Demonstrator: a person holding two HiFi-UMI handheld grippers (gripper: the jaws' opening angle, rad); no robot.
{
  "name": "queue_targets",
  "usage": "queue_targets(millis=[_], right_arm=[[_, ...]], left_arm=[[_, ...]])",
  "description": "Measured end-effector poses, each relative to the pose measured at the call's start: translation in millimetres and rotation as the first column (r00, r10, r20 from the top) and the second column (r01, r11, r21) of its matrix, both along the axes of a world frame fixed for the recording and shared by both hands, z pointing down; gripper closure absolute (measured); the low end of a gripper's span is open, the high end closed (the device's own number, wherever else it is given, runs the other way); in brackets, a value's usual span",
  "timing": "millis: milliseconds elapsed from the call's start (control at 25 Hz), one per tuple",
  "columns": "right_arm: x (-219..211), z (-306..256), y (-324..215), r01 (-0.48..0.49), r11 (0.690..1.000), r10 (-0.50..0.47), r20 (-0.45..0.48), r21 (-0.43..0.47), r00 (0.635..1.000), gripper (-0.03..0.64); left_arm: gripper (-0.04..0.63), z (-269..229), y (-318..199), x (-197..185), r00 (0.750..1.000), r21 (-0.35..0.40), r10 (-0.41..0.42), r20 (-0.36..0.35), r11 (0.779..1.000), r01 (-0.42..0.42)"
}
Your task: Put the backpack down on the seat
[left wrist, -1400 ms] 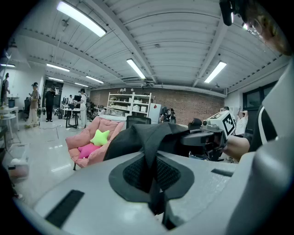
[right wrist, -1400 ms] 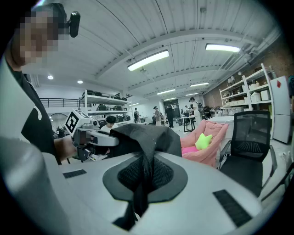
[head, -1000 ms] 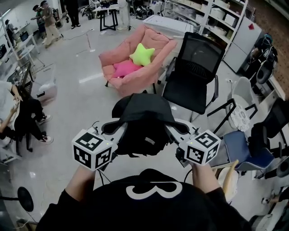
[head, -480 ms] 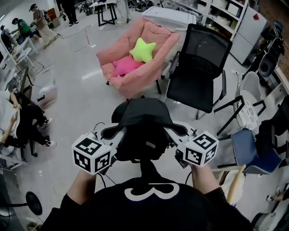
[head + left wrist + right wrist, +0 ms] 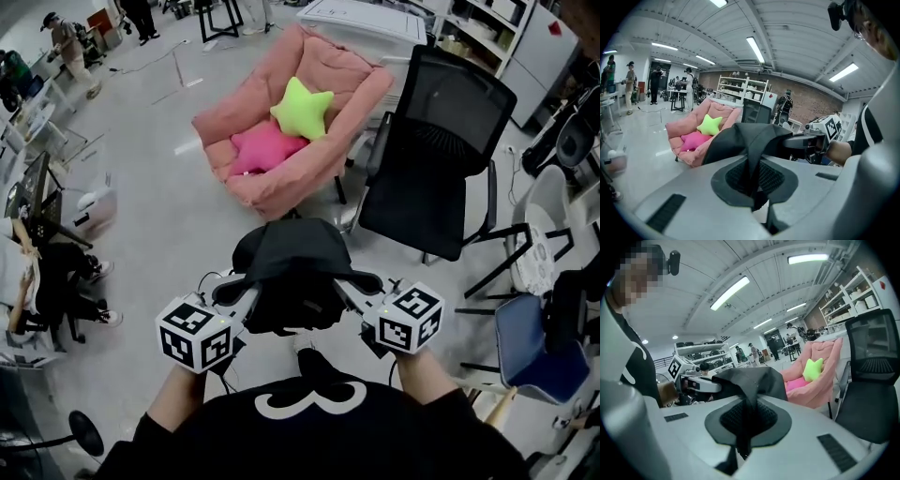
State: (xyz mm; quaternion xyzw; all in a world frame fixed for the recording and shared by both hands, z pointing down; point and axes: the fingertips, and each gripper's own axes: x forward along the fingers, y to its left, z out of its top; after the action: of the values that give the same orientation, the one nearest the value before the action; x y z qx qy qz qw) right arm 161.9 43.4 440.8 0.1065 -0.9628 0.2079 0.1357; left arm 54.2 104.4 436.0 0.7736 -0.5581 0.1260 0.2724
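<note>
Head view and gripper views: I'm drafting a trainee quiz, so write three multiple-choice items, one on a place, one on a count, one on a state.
1. Where does the green star cushion lie?
A. on the pink armchair
B. on the black office chair
C. on the floor

2. How many star cushions are on that armchair?
A. one
B. two
C. four

3. How do the left gripper and right gripper stand?
A. both open
B. both shut on the backpack
C. only the left shut

Key: 1 A, it leans against the armchair's back. 2 B, the green one plus the pink star cushion. 3 B, each gripper view shows a black strap pinched between closed jaws.
</note>
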Motion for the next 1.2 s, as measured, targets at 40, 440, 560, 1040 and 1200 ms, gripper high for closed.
queue_targets(millis=[40, 440, 560, 1040, 1200], right_arm=[[-7.6, 0.0, -13.1, 0.009, 1.0, -0.009, -0.003, 0.001, 1.0, 0.603], [-74.6, -26.5, -104.3, 0.053, 0.997, -0.053, 0.005, 0.055, 0.999, 0.603], [-96.3, -35.0, -129.2, 0.052, 0.994, -0.052, -0.005, 0.092, 0.999, 0.603], [-202.6, -74.1, -229.5, -0.094, 0.992, 0.096, -0.026, 0.088, 0.995, 0.604], [-236.1, -98.8, -274.9, -0.17, 0.978, 0.176, -0.036, 0.119, 0.984, 0.603]], left_arm=[[0.581, 0.5, -13.8, -7.8, 1.0, -0.003, -0.007, 0.0, 1.0, 0.007], [0.581, -24.7, -112.4, -80.1, 0.999, 0.06, -0.014, 0.03, 0.998, 0.012], [0.581, -32.7, -137.4, -102.9, 0.999, 0.09, -0.002, 0.038, 0.996, -0.002], [0.581, -62.8, -266.1, -218.8, 0.98, 0.144, 0.195, -0.036, 0.971, -0.188], [0.581, -85.2, -319.0, -254.2, 0.957, 0.169, 0.28, -0.073, 0.949, -0.265]])
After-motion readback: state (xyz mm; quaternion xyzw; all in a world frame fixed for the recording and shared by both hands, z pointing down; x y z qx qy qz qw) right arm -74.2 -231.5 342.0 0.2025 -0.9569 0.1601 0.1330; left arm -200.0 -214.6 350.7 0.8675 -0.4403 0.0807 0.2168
